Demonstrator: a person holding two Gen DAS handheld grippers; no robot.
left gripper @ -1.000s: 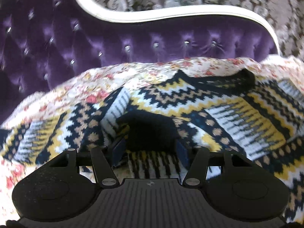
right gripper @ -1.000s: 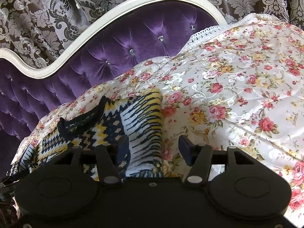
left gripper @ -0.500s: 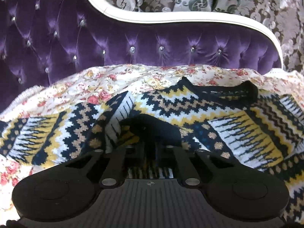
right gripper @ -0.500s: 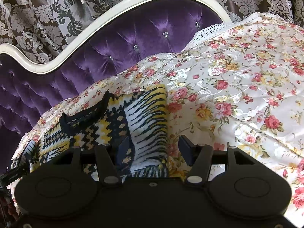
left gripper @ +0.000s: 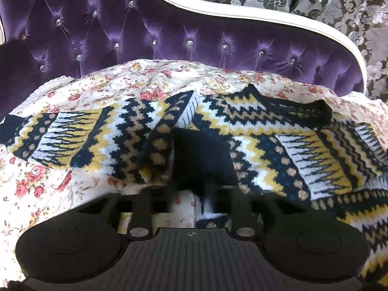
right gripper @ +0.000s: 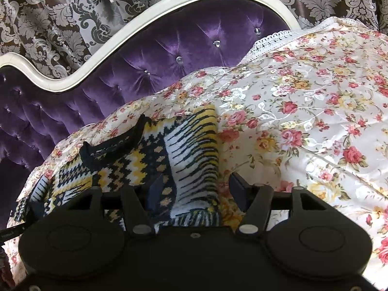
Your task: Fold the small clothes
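A small knit sweater [left gripper: 254,131] in navy, yellow and white zigzag bands lies on a floral bedspread [left gripper: 72,189]. Its dark neckline points toward the headboard and one sleeve stretches out to the left. My left gripper [left gripper: 194,189] is shut on the sweater's dark lower hem and lifts a fold of it; the fingertips are hidden in the cloth. In the right wrist view the sweater [right gripper: 189,150] shows its right edge. My right gripper [right gripper: 194,186] is open, its fingers either side of that striped edge, not closed on it.
A purple tufted headboard [left gripper: 169,36] with a white frame [right gripper: 169,0] stands behind the bed. Patterned damask curtains [right gripper: 72,12] hang beyond it. Bare floral bedspread [right gripper: 315,121] extends to the right of the sweater.
My left gripper has closed on the sweater's hem and pulled it up and back, bunching the cloth. My right gripper has edged forward around the sweater's right edge, still open.
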